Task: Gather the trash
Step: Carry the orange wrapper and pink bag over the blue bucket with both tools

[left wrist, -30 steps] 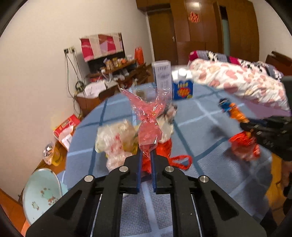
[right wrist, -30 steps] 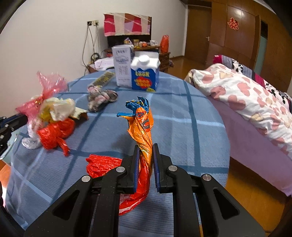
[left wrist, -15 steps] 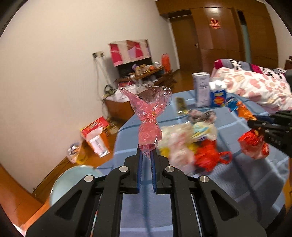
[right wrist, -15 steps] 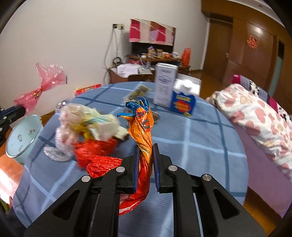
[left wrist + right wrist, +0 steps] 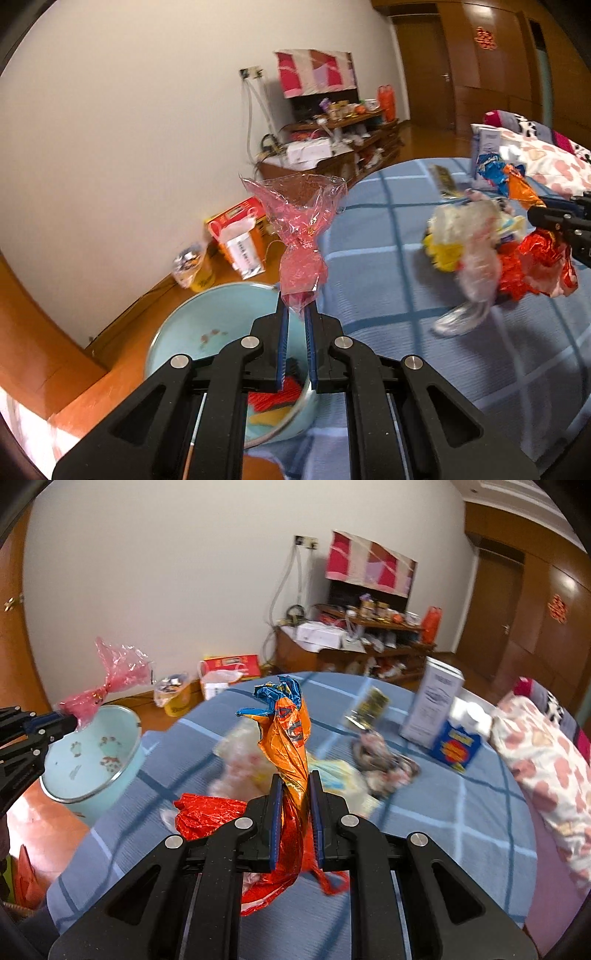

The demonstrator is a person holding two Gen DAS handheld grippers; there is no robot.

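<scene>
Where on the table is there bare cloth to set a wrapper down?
Bare blue cloth lies between the trash pile and the bed-side edge, in front of the blue carton. More lies near the basin, left of the pile. The middle is crowded with wrappers.

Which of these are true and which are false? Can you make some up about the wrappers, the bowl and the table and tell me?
1. The left gripper has its jaws shut on a pink wrapper. True.
2. The right gripper is holding nothing. False: its jaws are shut on an orange and blue wrapper.
3. The light blue bowl stands in the middle of the table. False: it sits beside the table's edge, off the blue checked tablecloth.
4. More trash still lies on the tablecloth. True: a pile of crumpled wrappers is there.
5. The bowl is completely bare inside. False: something red and yellow lies in it.
</scene>
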